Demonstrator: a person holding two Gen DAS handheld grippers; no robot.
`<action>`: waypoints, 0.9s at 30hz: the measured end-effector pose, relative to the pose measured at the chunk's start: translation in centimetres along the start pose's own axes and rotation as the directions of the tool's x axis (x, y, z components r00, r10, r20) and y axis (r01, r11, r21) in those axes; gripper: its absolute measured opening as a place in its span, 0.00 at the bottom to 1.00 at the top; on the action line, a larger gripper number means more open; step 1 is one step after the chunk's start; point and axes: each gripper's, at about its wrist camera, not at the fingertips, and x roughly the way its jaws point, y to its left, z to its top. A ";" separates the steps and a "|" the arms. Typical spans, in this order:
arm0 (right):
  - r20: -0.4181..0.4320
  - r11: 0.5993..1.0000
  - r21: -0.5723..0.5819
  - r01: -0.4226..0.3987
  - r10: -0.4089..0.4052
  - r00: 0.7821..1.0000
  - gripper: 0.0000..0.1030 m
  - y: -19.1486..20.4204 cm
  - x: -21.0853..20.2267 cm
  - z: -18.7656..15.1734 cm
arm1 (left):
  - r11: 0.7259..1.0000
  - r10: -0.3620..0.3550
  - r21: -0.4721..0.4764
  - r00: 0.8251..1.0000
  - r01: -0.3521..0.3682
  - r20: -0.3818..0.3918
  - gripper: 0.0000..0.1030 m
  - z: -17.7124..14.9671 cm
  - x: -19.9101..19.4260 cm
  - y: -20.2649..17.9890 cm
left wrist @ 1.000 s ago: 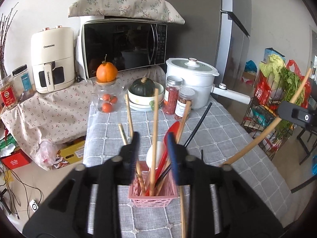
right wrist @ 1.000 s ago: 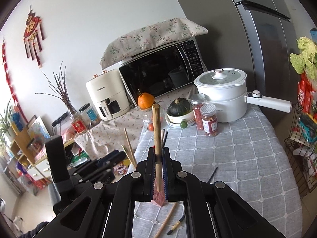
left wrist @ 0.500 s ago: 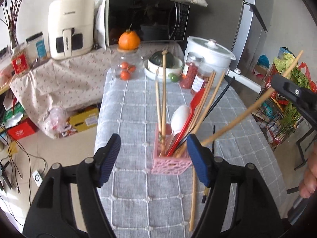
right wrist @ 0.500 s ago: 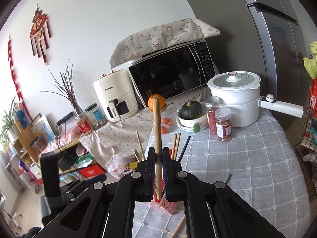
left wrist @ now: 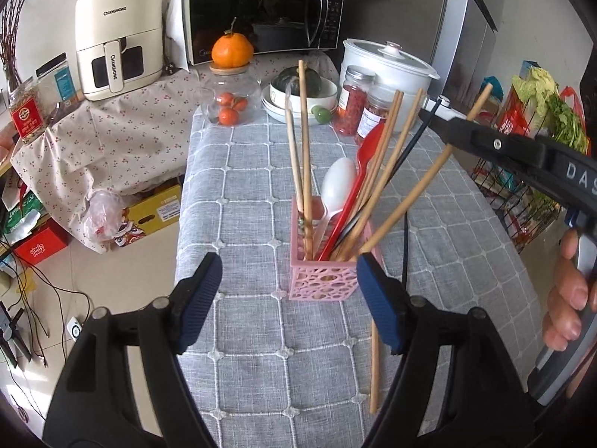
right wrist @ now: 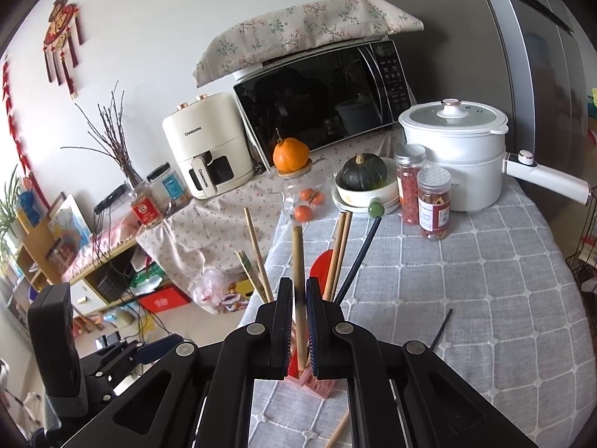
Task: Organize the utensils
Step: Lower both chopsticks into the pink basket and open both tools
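Observation:
A pink perforated holder (left wrist: 322, 283) stands on the grey checked tablecloth (left wrist: 261, 366). It holds several wooden chopsticks, a white spoon (left wrist: 337, 183), a red spatula (left wrist: 367, 156) and a black chopstick. My left gripper (left wrist: 289, 276) hangs just in front of the holder. Its jaws are opening wide and its pads touch nothing. My right gripper (right wrist: 299, 287) comes in from the right with a wooden chopstick (right wrist: 297, 261) between its pads. The chopstick's lower end is inside the holder (right wrist: 317, 380). Those jaws are beginning to open, though the pads look to be against it.
One wooden chopstick (left wrist: 375, 366) and a black one (left wrist: 405, 246) lie on the cloth right of the holder. Behind stand two spice jars (left wrist: 352, 100), a white pot (left wrist: 388, 63), a bowl with a squash (left wrist: 298, 93) and a glass jar (left wrist: 229, 100). The table's left edge (left wrist: 183, 224) drops to the floor.
My left jaws have spread wide and drawn back from the utensils, tilting down. The right gripper has carried its chopstick down and leftward until the lower end went into the holder.

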 end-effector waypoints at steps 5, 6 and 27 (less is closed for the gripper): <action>0.039 0.999 0.047 -0.014 0.012 0.999 0.56 -1.0 -1.3 0.3 | 1.000 -0.012 -0.007 0.999 0.012 -0.029 0.76 -0.3 0.6 -0.4; 0.051 0.999 0.048 -0.016 0.014 0.999 0.58 -1.1 -1.7 0.5 | 1.000 -0.014 -0.008 0.999 0.014 -0.034 0.78 -0.4 0.7 -0.5; 0.078 0.977 0.088 0.195 -0.202 0.976 0.89 -9.6 -8.2 0.1 | 0.997 -0.056 0.052 0.985 0.065 -0.165 0.79 -2.3 3.8 -5.6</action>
